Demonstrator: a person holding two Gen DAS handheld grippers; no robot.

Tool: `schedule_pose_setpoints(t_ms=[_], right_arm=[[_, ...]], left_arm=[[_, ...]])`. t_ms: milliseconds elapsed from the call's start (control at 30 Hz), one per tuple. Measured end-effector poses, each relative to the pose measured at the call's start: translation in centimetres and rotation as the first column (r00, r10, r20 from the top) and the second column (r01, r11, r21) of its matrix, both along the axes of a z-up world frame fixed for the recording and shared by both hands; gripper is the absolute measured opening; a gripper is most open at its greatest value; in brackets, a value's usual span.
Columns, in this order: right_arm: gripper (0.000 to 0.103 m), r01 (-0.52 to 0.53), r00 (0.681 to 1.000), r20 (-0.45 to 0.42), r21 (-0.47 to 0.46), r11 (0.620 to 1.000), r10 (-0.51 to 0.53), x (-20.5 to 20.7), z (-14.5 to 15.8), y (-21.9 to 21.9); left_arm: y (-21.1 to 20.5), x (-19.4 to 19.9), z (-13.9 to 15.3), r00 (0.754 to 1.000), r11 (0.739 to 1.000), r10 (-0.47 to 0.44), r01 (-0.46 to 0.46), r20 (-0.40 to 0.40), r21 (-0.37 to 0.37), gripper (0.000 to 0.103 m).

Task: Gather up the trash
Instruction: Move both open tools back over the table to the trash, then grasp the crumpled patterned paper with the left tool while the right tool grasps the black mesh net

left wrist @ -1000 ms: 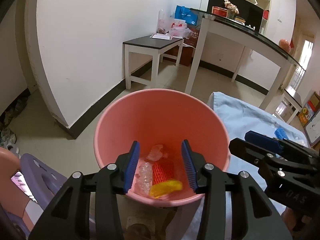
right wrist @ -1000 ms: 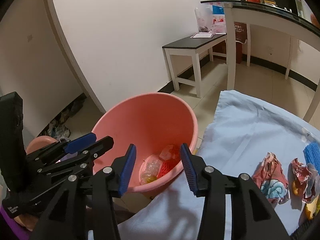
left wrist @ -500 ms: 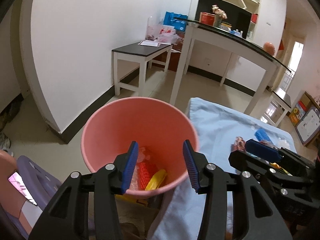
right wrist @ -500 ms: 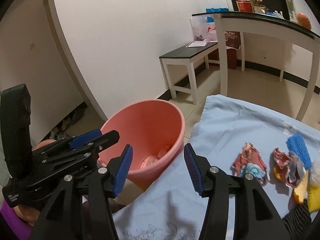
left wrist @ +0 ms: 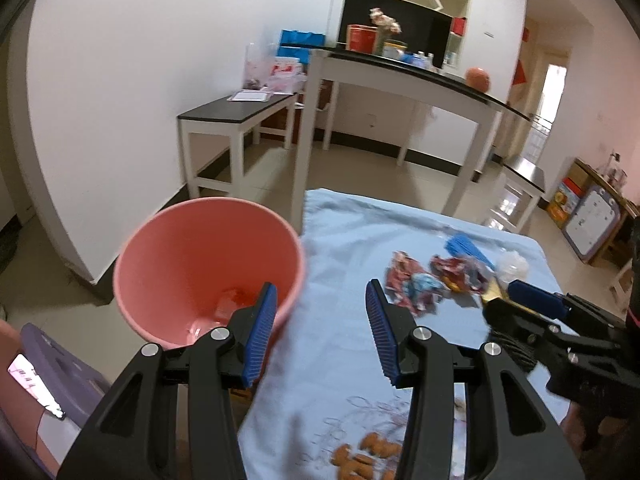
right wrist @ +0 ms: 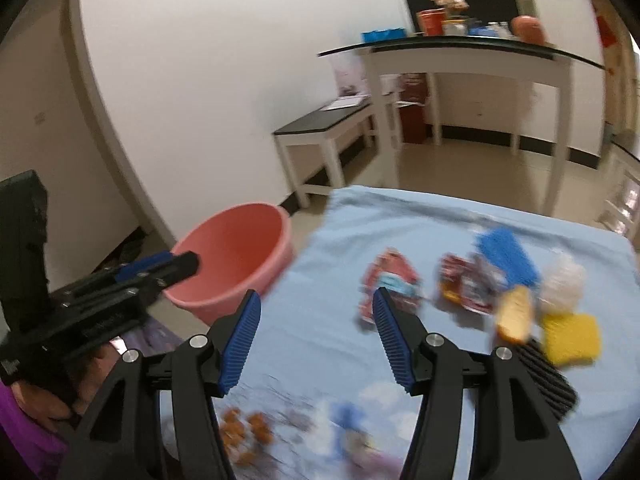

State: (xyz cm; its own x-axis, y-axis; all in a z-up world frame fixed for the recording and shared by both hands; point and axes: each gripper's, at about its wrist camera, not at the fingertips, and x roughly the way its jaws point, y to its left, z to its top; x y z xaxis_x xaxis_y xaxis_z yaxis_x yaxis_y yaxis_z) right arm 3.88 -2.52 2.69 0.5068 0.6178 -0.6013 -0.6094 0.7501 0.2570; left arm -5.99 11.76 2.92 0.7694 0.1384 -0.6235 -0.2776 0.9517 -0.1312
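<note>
Pink bucket [left wrist: 208, 248]: at your far left, standing on the floor against the left edge of the table; you can see some trash at its bottom in the left wrist view, too blurred to name.
Left gripper [left wrist: 320, 328]: your jaws stand spread with nothing between them; one blue pad sits in front of the bucket's rim, the other over the cloth.
Light blue cloth [left wrist: 340, 240]: it covers the table [right wrist: 440, 208], and the trash lies on its far right half.
Crumbs [left wrist: 368, 456]: a small orange-brown cluster on the cloth near you, just below the left gripper.
Right gripper [right wrist: 316, 328]: your jaws have just been opening and now stand spread and empty, hovering above the cloth; the tip of the right pad overlaps the nearest wrapper in the right wrist view.
Red and blue wrapper [right wrist: 392, 280]: crumpled, on the cloth, the leftmost piece of the trash group.
Second red wrapper [right wrist: 464, 284]: crumpled, just right of the first.
Blue net sleeve [right wrist: 506, 256]: behind the second wrapper, touching it.
Orange-yellow piece [right wrist: 514, 314]: blurred, in front of the blue sleeve.
White crumpled piece [right wrist: 564, 280]: at the right of the group.
Yellow net sleeve [right wrist: 572, 336]: nearest you on the right, below the white piece.
</note>
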Motion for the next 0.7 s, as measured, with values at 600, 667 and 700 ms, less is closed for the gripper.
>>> schedule_pose_setpoints(t_ms=[600, 667, 700], right_arm=[[0.059, 0.212, 0.976, -0.048, 0.002, 0.977, -0.211, 2.0, -2.9, -10.8], [0.059, 0.212, 0.976, -0.053, 0.0, 0.977, -0.211, 2.3, -3.1, -10.8], [0.059, 0.212, 0.976, -0.052, -0.006, 0.977, -0.212, 2.5, -3.3, -10.9]], left_arm=[[-7.4, 6.4, -3.0, 0.981, 0.982, -0.178, 0.173, -0.079, -0.073, 0.047], [-7.8, 7.7, -3.7, 0.979, 0.981, -0.182, 0.174, -0.094, -0.083, 0.047], [-7.9, 8.4, -4.1, 0.978, 0.981, -0.183, 0.174, -0.103, -0.086, 0.047]])
